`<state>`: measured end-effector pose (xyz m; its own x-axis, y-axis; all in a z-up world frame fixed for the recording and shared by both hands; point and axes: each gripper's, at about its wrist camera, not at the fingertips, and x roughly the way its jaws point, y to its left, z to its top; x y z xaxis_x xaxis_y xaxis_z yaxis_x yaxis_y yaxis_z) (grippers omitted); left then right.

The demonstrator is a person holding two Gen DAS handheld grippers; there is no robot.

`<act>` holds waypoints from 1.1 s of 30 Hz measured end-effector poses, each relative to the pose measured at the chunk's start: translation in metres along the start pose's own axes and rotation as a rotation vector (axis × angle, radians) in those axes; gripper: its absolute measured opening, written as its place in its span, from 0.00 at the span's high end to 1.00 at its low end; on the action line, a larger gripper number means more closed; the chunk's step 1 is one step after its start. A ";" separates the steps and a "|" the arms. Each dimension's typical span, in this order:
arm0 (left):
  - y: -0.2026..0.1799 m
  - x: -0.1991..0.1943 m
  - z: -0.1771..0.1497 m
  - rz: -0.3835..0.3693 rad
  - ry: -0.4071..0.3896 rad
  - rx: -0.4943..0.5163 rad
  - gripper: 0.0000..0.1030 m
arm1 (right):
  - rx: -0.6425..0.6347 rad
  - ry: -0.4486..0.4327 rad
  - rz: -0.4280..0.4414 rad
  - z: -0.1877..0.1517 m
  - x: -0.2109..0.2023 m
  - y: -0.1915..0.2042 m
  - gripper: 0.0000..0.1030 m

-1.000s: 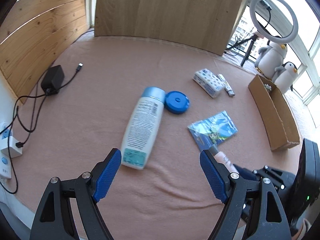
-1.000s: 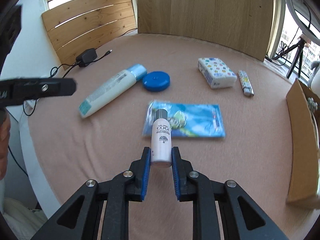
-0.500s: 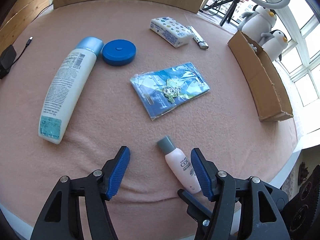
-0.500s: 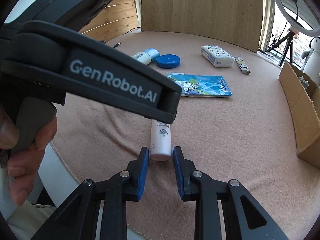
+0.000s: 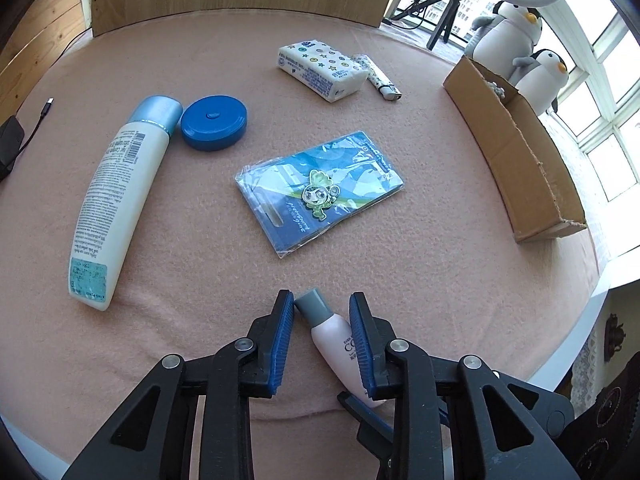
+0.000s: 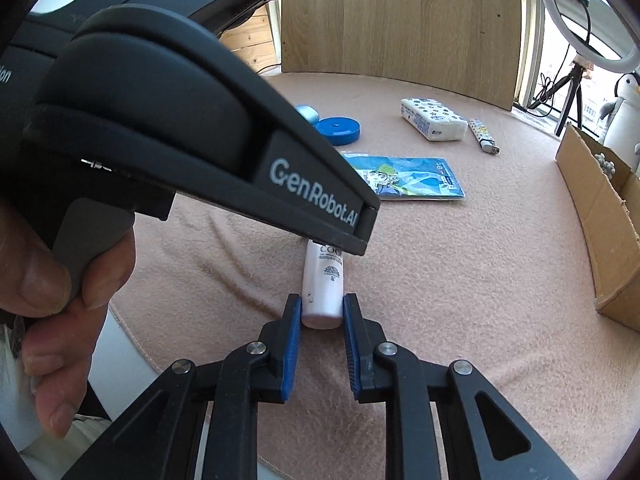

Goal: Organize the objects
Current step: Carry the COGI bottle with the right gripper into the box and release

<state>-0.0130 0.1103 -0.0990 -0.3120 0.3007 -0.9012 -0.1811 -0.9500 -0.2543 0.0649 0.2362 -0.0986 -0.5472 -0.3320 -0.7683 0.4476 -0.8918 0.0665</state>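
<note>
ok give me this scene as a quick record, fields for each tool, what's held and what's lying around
left tool: closing around the grey cap end of the small pink bottle
right tool: shut on the bottle's base
surface: pink cloth-covered table
loose items: large white bottle with light blue cap; round blue disc; blue packaged card; patterned tissue pack; patterned lighter
container: cardboard box at the table's right edge

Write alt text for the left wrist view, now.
The left gripper is closing its blue pads around the grey-capped end of a small pink bottle lying on a pink cloth-covered table. Beyond lie a blue card packet, a tall white bottle, a blue round tin, a tissue pack, a lighter and a cardboard box.
</note>
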 end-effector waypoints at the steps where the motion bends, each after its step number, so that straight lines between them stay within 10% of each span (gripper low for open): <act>1: -0.002 -0.004 0.001 0.000 -0.009 0.006 0.70 | 0.000 -0.003 -0.001 0.001 -0.001 0.000 0.82; 15: -0.035 -0.079 0.046 -0.010 -0.187 0.089 0.70 | -0.032 -0.147 -0.081 0.053 -0.049 -0.012 0.82; 33: -0.043 -0.077 0.064 -0.006 -0.199 0.115 0.70 | -0.016 -0.179 -0.088 0.062 -0.056 -0.017 0.82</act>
<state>-0.0405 0.1335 0.0041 -0.4859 0.3281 -0.8101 -0.2854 -0.9356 -0.2077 0.0443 0.2510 -0.0176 -0.7013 -0.3032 -0.6452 0.4026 -0.9154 -0.0074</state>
